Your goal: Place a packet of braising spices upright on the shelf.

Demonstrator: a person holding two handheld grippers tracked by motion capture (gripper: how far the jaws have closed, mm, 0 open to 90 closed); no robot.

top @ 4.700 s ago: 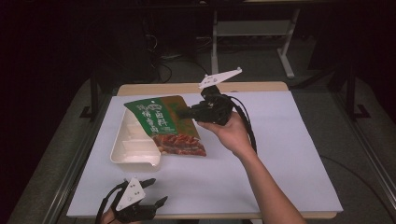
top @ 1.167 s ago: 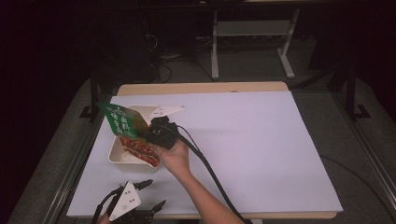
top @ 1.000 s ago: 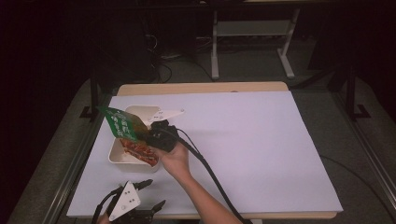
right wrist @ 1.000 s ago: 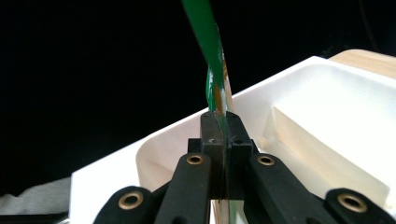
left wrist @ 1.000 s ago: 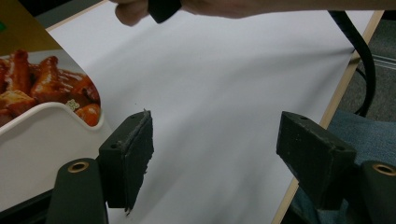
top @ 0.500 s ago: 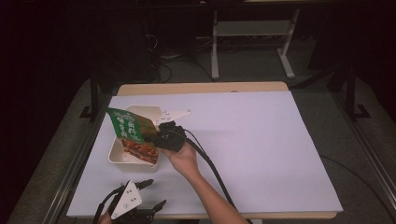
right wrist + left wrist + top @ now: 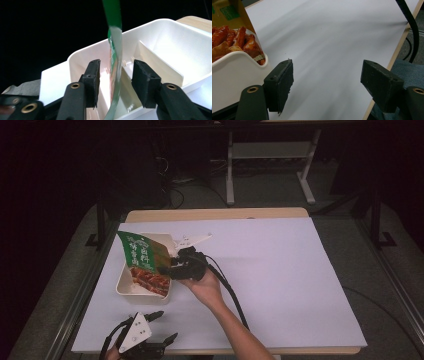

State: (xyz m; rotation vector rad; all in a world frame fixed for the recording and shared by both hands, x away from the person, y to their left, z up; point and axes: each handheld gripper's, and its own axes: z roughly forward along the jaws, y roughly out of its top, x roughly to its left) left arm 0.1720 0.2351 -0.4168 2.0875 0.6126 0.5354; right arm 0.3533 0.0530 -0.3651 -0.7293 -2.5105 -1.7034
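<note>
A green snack bag (image 7: 142,262) with a picture of red glazed meat stands tilted in the white divided tray (image 7: 121,289) at the table's left. Its lower end is inside the tray. My right gripper (image 7: 167,268) is at the bag's right edge. In the right gripper view the bag (image 7: 115,55) shows edge-on between the two jaws of that gripper (image 7: 116,78), which stand apart from it, open. My left gripper (image 7: 164,326) rests open at the table's front edge, just in front of the tray (image 7: 234,72), with nothing in it (image 7: 327,82).
A white sheet (image 7: 280,270) covers the table, bare to the right of the tray. The right gripper's cable (image 7: 232,292) trails back along the forearm. The table's front edge (image 7: 387,67) runs close by the left gripper. A divider wall (image 7: 160,60) splits the tray.
The right gripper carried the bag from the table's middle to the tray at the left and lowered its end into it. The left gripper stayed put.
</note>
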